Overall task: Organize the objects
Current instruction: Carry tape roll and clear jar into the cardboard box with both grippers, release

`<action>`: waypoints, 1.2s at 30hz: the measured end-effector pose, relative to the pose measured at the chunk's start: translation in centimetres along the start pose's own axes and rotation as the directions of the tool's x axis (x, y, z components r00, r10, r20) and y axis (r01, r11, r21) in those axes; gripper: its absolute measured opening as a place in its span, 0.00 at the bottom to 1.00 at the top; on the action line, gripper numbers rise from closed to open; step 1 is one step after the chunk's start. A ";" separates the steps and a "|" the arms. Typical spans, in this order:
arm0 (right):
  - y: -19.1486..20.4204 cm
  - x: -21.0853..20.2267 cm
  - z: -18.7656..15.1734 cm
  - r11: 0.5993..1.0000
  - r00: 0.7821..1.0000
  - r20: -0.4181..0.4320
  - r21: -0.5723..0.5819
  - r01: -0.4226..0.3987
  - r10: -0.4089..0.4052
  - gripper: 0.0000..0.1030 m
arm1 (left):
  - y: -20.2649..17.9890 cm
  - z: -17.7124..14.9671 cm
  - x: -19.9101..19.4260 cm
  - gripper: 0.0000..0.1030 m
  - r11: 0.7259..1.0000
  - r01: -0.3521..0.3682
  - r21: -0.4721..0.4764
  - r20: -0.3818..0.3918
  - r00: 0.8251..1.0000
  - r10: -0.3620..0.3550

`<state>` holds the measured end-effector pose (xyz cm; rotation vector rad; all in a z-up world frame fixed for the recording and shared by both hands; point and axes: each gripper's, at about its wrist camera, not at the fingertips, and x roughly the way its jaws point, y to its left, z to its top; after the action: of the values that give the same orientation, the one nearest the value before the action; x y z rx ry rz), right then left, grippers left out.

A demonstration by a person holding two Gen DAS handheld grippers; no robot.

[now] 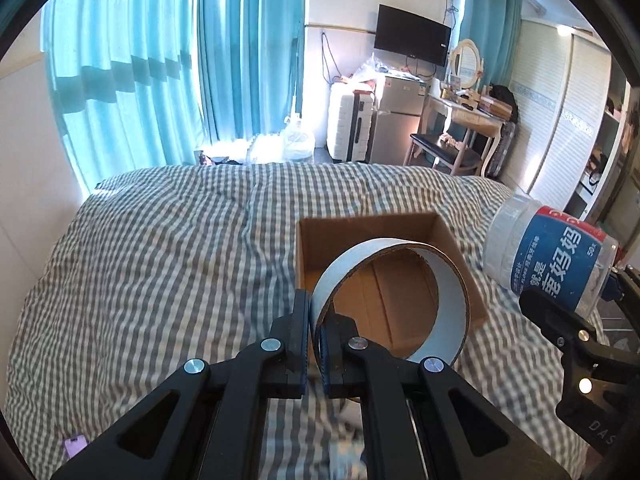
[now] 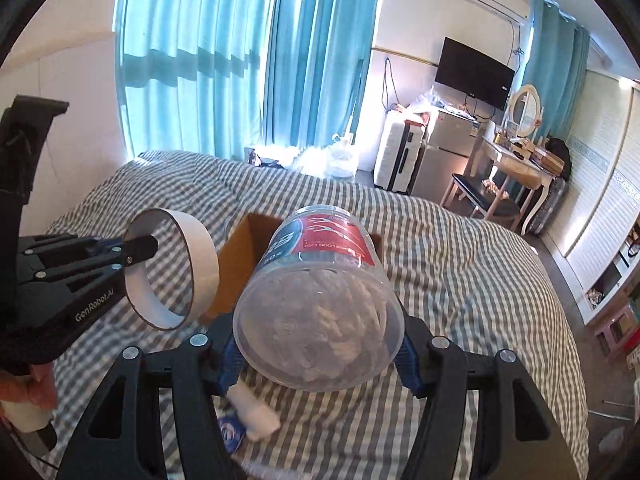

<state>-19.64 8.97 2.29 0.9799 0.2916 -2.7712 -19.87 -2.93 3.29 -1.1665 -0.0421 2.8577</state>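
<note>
Above the bed covered in a grey-and-white checked duvet (image 1: 160,260), two objects are held in the air over an open brown cardboard box (image 1: 360,236), which rests on the duvet and appears empty; it is judged to be the collecting place for the loose items. The clear plastic jar with a red-and-blue label (image 2: 320,292) is clamped across its body by the right gripper (image 2: 318,356), spread wide, and is tipped with its lid end towards the box, apparently for lowering in. The white roll of tape with a brown cardboard core (image 1: 400,300) is pinched through its wall by the left gripper (image 1: 316,344), nearly closed, one finger inside the ring; it hangs just before the box's near edge. A small white roll (image 2: 258,416) lies on the duvet beneath the jar. Beyond the bed, turquoise curtains (image 1: 140,60), a white wardrobe (image 1: 568,120), a wall-mounted television (image 1: 412,34), a silver fridge (image 1: 396,120), a white suitcase (image 1: 348,120) and a dressing table with an oval mirror (image 1: 464,100) are seen.
</note>
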 end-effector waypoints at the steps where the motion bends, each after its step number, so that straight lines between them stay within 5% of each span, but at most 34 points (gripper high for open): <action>1: -0.2 0.5 0.7 1.000 1.000 0.000 0.002 -0.003 0.003 0.59 | 0.0 0.9 0.7 0.04 1.000 -0.007 0.003 -0.001 1.000 0.007; 11: -2.5 12.2 6.4 0.998 0.994 -0.095 0.037 -0.053 0.057 0.59 | -0.5 5.7 10.8 0.04 0.999 -0.041 0.016 -0.078 0.996 0.042; 20: -4.4 21.1 5.1 0.991 0.975 -0.196 0.098 -0.089 0.107 0.59 | -1.5 4.7 18.6 0.04 0.998 -0.001 0.068 -0.166 0.986 0.012; 32: -4.5 21.1 1.5 0.987 0.964 -0.232 0.120 -0.103 0.129 0.60 | -1.3 2.6 20.0 0.08 0.998 0.006 0.059 -0.221 0.975 0.007; 36: -5.7 18.7 1.8 0.979 0.968 -0.206 0.171 -0.111 0.146 0.75 | -1.1 2.4 18.9 0.20 0.999 0.003 0.043 -0.249 0.968 0.008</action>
<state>-36.36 11.91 -7.53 1.2966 0.0344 -2.6034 -34.95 -0.68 -8.17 -1.5065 0.0314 2.6744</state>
